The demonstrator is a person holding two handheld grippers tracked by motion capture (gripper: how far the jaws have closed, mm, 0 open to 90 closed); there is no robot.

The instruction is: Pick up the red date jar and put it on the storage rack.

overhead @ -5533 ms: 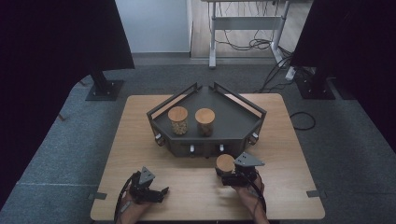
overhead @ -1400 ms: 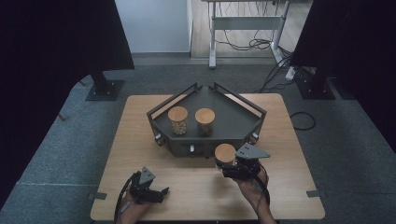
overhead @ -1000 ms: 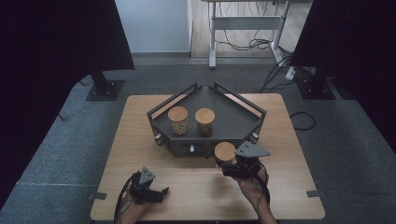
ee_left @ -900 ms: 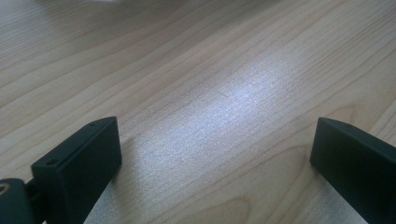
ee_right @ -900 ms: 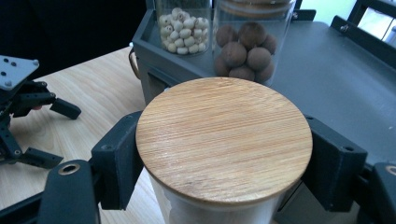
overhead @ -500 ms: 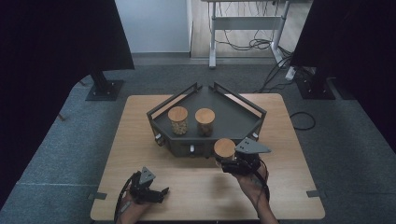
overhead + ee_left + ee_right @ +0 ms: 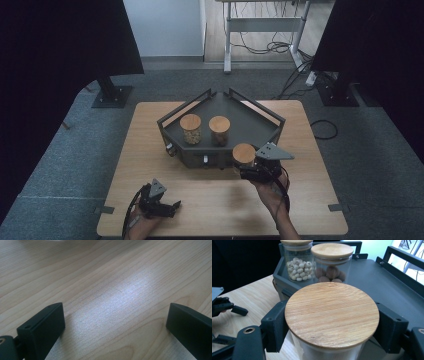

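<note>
Right gripper view shows the right claw [image 7: 332,327] clamped on a jar [image 7: 332,315] with a bamboo lid, its jaws pressing the glass just under the lid. The jar has been lifted off the table and carried forward to the near wall of the dark tray [image 7: 260,125], so the next step is likely setting it inside beside the two jars [image 7: 205,129] already there, just ahead of the claw. Off to its left, the left claw [image 7: 162,206] rests low over the table [image 7: 310,205], jaws apart and empty, unmoved since earlier.
</note>
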